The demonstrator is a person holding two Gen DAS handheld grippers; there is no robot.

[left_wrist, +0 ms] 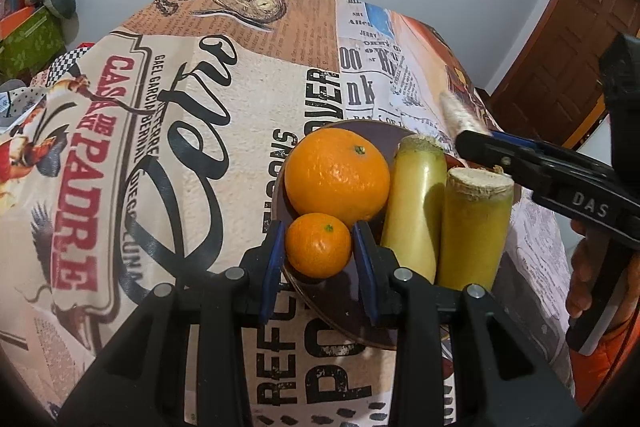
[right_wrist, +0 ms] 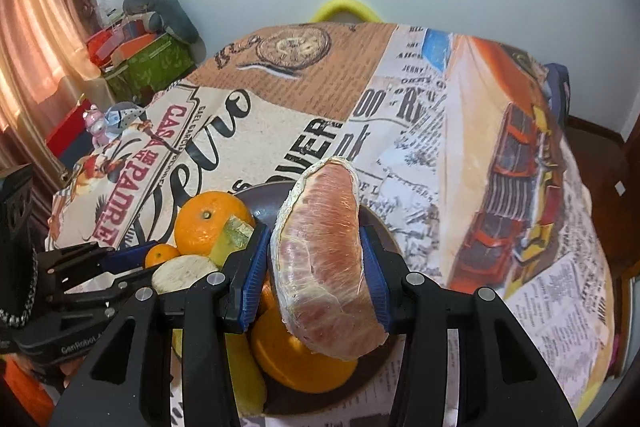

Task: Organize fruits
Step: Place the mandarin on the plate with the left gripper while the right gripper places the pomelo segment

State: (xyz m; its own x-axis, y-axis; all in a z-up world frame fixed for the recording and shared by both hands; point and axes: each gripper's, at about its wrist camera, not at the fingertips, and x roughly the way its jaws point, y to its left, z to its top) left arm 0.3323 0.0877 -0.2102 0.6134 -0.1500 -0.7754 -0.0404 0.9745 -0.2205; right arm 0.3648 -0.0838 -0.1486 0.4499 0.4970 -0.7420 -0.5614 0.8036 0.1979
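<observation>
Between the blue ribbed pads of the left gripper (left_wrist: 319, 245) sits a small, round mandarin (left_wrist: 319, 245) with dimpled skin, the jaws clamped on its two sides, and just beyond their tips a larger glossy orange (left_wrist: 337, 175) rests on a dark, smooth round plate (left_wrist: 348, 311) beside two waxy yellow-green cane pieces (left_wrist: 416, 203) with rough, fibrous cut ends. Over that plate the right gripper (right_wrist: 318, 263) has its jaws closed on a peeled, crescent-shaped pomelo wedge (right_wrist: 324, 255), pink and stringy with a papery white membrane along its edge. Under both lies a printed tablecloth (right_wrist: 420, 147) of newspaper-style lettering.
</observation>
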